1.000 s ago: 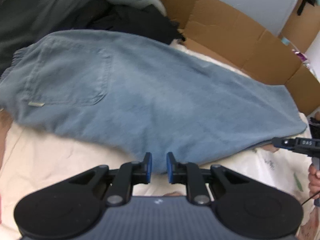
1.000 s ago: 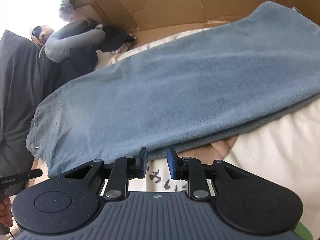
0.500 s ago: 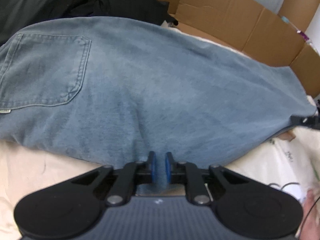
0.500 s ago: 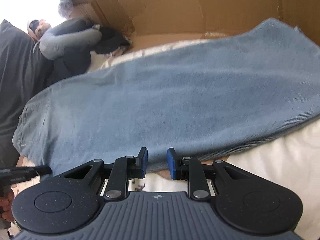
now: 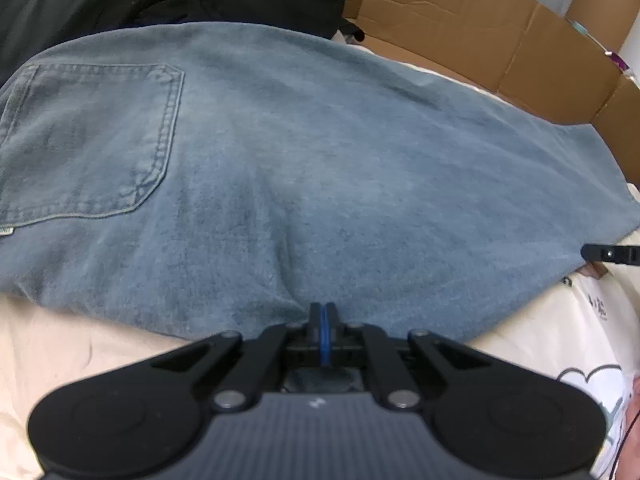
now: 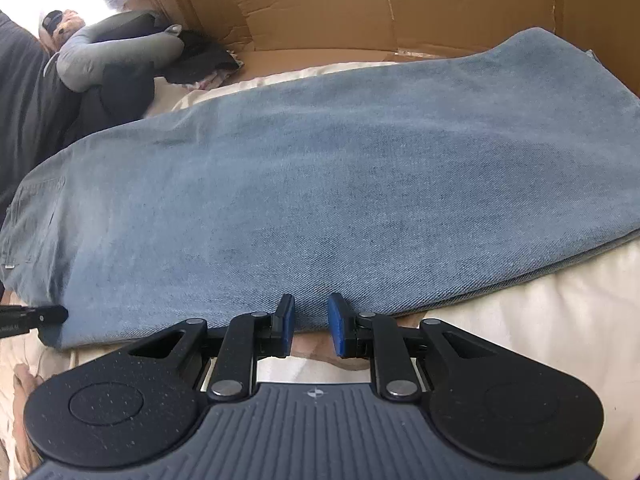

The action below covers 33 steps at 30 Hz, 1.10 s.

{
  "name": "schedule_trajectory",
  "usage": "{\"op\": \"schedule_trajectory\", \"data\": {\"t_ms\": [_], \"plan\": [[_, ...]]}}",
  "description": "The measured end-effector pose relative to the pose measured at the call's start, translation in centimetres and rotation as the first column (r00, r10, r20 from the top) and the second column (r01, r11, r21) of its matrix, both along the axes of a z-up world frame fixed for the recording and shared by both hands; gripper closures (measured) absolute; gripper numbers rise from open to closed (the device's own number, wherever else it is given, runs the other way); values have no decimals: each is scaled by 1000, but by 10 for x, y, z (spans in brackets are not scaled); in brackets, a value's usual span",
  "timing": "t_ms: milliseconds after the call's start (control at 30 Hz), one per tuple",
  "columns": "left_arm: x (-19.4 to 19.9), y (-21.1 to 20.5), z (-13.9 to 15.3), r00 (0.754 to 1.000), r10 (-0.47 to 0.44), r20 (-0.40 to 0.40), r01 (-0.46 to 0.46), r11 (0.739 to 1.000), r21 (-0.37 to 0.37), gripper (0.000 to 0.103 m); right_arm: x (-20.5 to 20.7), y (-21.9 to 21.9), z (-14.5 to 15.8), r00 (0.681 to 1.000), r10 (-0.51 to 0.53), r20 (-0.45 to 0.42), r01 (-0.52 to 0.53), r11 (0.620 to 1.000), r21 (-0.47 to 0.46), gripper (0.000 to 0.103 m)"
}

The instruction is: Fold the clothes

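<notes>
While left gripper (image 5: 323,316) pinches jeans (image 5: 320,168) hem, right gripper (image 6: 311,318) gapes.

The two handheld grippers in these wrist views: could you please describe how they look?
Both match. The left gripper and right gripper have black linkage arms with silver pivot pins, blue pads on the fingers, two round black discs and a ribbed dark grey body bearing a small white mark. No sleeves visible.

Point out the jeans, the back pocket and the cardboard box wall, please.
jeans (image 6: 340,184): right wrist view, middle of the denim leg.
back pocket (image 5: 92,140): left wrist view, centre of the stitched patch.
cardboard box wall (image 6: 320,0): right wrist view, bare brown panel behind the jeans.
</notes>
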<state>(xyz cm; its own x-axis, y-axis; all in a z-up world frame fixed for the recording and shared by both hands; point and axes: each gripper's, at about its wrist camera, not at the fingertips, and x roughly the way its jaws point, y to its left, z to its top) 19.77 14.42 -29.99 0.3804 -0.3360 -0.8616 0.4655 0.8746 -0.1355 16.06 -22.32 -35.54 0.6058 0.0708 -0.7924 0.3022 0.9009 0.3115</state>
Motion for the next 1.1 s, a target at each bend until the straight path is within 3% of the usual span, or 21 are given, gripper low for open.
{"op": "schedule_trajectory", "data": {"t_ms": [167,300,333,467,567,700,867,1100], "plan": [[-4,6,14,997,69,-16,-69,998,-8,99,-15,-17,12,996,-75,39,74,997,22,77],[-18,20,28,993,114,-13,-114,993,-43,78,-35,-46,13,980,-187,72,182,981,70,70],[-21,22,29,992,124,-8,-124,992,-34,64,-39,-53,13,974,-211,78,205,976,80,66],[-23,31,29,985,169,-16,-169,985,-25,52,-54,-76,11,951,-300,73,294,952,80,62],[-21,40,26,976,216,-39,-217,976,-21,51,-63,-92,6,929,-364,69,357,930,91,61],[-17,51,23,958,272,-90,-278,959,-61,51,-75,-118,-3,881,-469,61,455,875,164,61],[-13,54,20,946,294,-136,-309,944,-112,49,-92,-152,-18,787,-615,47,568,753,333,61],[-9,61,11,920,328,-214,-365,916,-163,49,-101,-175,-35,730,-683,24,619,674,403,62]]}}
